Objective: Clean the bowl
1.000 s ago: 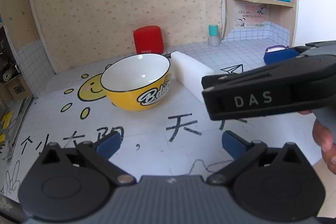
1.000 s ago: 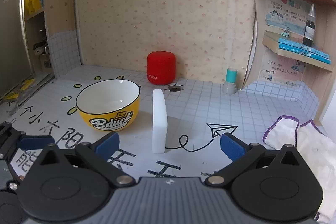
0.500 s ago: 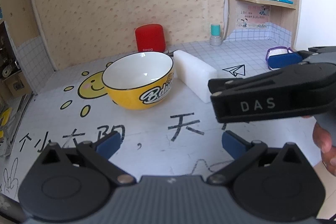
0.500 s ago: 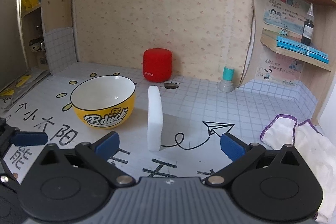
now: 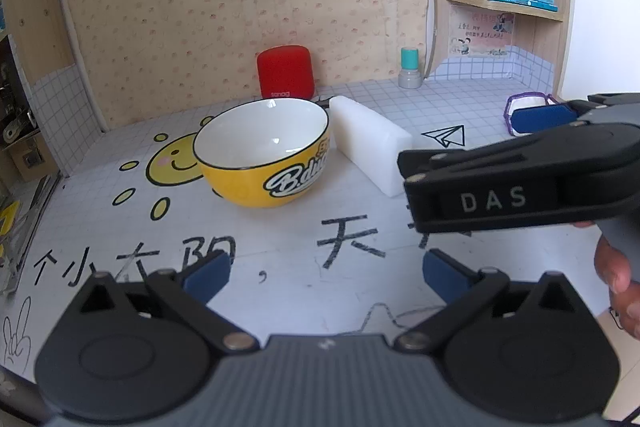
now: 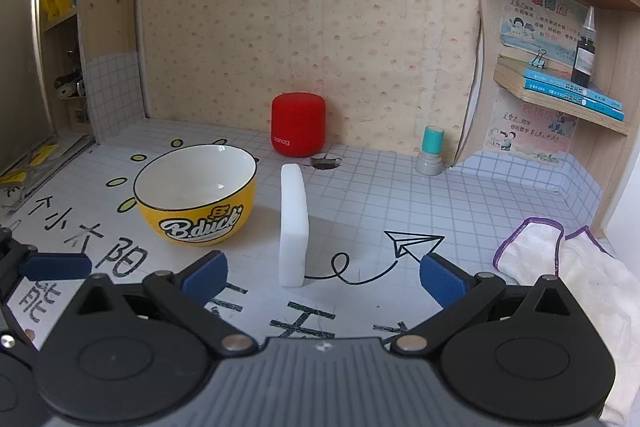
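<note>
A yellow bowl (image 5: pixel 264 153) with a white inside and black "B.duck" lettering stands upright on the tiled table; it also shows in the right wrist view (image 6: pixel 196 193). A white sponge block (image 5: pixel 370 143) stands on edge just right of the bowl, apart from it, and shows in the right wrist view (image 6: pixel 294 225) too. My left gripper (image 5: pixel 324 273) is open and empty, in front of the bowl. My right gripper (image 6: pixel 322 273) is open and empty, in front of the sponge. The right gripper's body crosses the left wrist view at the right.
A red speaker (image 6: pixel 298 129) stands at the back wall, a teal-capped stamp (image 6: pixel 430 151) to its right. A white cloth with purple trim (image 6: pixel 560 267) lies at the right. Shelves with books and a bottle (image 6: pixel 584 51) hang on the right wall.
Both grippers have moved a little toward the bowl and sponge, which look larger and nearer. Both stay open.
</note>
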A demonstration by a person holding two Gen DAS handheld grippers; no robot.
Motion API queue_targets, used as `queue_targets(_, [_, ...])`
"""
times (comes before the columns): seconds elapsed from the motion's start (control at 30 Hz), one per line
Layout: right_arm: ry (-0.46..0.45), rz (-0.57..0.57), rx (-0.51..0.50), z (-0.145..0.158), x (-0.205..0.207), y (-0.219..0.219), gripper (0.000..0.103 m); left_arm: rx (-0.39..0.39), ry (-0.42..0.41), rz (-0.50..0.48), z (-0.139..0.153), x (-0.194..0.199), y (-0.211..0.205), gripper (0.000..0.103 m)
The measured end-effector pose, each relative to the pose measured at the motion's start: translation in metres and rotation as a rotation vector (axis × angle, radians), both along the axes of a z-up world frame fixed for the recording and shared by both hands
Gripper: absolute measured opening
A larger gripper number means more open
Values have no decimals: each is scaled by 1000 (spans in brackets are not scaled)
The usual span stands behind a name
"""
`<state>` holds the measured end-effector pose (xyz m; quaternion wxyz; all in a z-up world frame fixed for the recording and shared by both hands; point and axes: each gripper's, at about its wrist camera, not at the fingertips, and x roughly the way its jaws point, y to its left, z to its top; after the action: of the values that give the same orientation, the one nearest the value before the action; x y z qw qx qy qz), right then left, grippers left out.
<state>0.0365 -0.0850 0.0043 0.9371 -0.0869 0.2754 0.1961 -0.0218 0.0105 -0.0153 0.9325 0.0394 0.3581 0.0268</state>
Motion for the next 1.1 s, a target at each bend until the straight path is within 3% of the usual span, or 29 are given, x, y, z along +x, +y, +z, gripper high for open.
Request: queue_targets(1.1, [20, 18, 3, -5, 16, -10, 103, -2, 21, 16, -3, 9, 2, 103])
